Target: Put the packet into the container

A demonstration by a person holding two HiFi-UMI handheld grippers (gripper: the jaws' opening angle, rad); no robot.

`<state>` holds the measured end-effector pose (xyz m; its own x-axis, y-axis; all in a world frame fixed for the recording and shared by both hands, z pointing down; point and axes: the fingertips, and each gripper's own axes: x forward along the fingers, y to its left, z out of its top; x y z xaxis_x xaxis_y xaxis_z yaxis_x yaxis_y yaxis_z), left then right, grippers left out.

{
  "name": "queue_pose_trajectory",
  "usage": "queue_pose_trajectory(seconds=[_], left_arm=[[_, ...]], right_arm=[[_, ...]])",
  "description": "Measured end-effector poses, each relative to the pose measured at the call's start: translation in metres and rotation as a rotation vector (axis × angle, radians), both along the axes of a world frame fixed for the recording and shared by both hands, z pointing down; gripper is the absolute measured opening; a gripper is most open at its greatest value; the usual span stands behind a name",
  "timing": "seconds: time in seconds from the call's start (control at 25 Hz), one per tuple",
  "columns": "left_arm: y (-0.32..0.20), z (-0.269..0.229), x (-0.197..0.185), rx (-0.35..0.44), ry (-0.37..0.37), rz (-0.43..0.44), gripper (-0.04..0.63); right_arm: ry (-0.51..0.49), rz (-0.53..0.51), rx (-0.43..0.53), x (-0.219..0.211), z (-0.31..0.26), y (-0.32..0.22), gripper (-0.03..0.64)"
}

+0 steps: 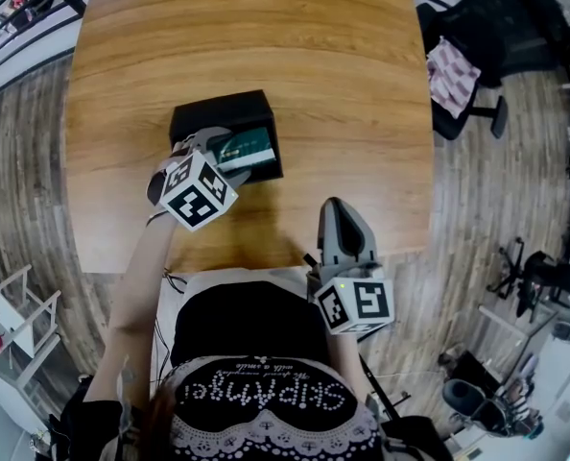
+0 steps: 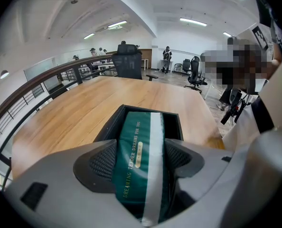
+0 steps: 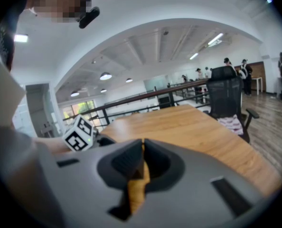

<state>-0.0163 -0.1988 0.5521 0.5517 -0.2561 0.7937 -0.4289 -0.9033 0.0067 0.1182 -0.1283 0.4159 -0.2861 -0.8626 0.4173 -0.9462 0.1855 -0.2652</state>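
Left hand-held gripper (image 2: 141, 156) clamps the green packet (image 2: 142, 127), partly inside the black container (image 2: 108, 126). Right hand-held gripper (image 3: 143, 151) is closed on nothing.

In front of you lies a broad wooden table (image 1: 266, 56) with a rounded edge, standing on a grey plank floor (image 1: 477, 209). To your right, by its far corner, is a black office chair (image 1: 501, 27) with a pink checked cloth (image 1: 452, 73) on the seat. A dark railing (image 2: 46, 81) runs along the table's left side. Long ceiling lights (image 2: 193, 21) glow overhead. Several people (image 2: 167, 56) stand far off.
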Motion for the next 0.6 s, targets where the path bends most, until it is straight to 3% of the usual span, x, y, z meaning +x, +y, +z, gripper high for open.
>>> queue_pose_trajectory(seconds=[0.6], left_arm=[[-0.0004,-0.0051,0.0010,0.022,0.019,-0.020,0.341]], right_arm=[[-0.004,-0.022,0.009,-0.0016,-0.0020,-0.0060,0.037]])
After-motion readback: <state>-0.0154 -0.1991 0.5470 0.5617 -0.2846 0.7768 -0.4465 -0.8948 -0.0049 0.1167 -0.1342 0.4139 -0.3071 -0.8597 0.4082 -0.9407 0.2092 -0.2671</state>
